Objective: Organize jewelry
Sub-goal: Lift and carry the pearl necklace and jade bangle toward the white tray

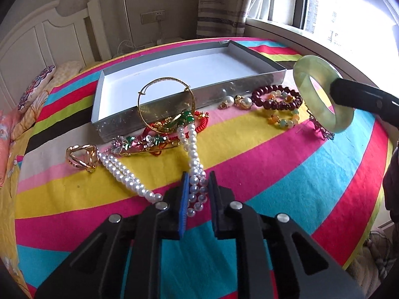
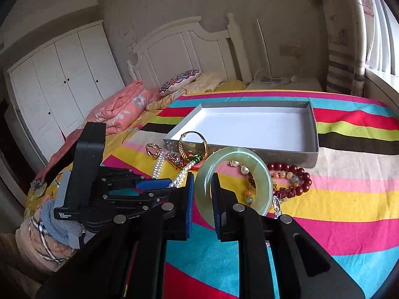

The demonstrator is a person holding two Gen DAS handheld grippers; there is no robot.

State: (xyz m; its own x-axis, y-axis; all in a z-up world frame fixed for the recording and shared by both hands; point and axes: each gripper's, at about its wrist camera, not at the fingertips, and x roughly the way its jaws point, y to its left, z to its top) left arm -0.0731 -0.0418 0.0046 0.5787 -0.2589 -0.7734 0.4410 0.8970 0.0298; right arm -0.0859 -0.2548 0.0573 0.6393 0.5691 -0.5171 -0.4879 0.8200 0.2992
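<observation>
Pale green jade bangle (image 2: 233, 174) sits clamped in the right gripper (image 2: 202, 182); the left gripper (image 1: 198, 177) seemingly pinches the white pearl strand (image 1: 192, 154). Other jewelry litters the striped bed (image 1: 249, 154); the shallow grey box (image 1: 189, 64) holds nothing yet.

On the black body of my left tongs (image 2: 159, 184) I could read small white print, "Data Acquisition System"; a further white word on its linkage stayed too small to read.

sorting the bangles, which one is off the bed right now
The pale green jade bangle, held up in the right claw. The thin gold bangle leans on the box.
</observation>
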